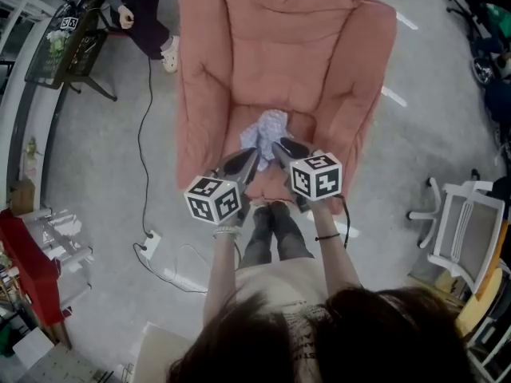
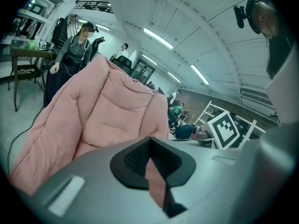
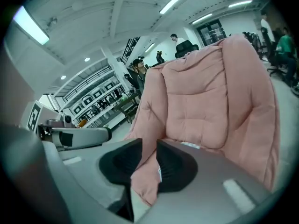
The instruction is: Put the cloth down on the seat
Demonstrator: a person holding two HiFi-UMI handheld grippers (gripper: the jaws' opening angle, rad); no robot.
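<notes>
Left gripper [image 2: 149, 140]: tips closed together, nothing clamped, only a sliver of pink upholstery visible through the gap behind the tips. Right gripper [image 3: 147, 144]: jaws apart, empty, pink cushion visible through the gap. Both side by side over the front of the seat [image 1: 238, 124], pointed forward and downward toward the chair back, the left one at the left of the head view.

Cloth [image 1: 267, 126]: white with a blue pattern, crumpled in a small heap on the seat of the pink padded armchair [image 1: 279, 38]. Just beyond the gripper tips in the head view, in neither gripper's grasp.

Behind the grippers, the holder's forearms [image 1: 223, 270], with dark trousers [image 1: 271, 238] below.

On the grey floor [image 1: 104, 182] left of the armchair, a black cable [image 1: 142, 158] down to a white power strip [image 1: 149, 244]. At upper left, a person in dark clothes [image 1: 136, 6] beside a dark side table [image 1: 68, 46]. At right, a white-framed chair [image 1: 467, 230], well apart from the armchair.
</notes>
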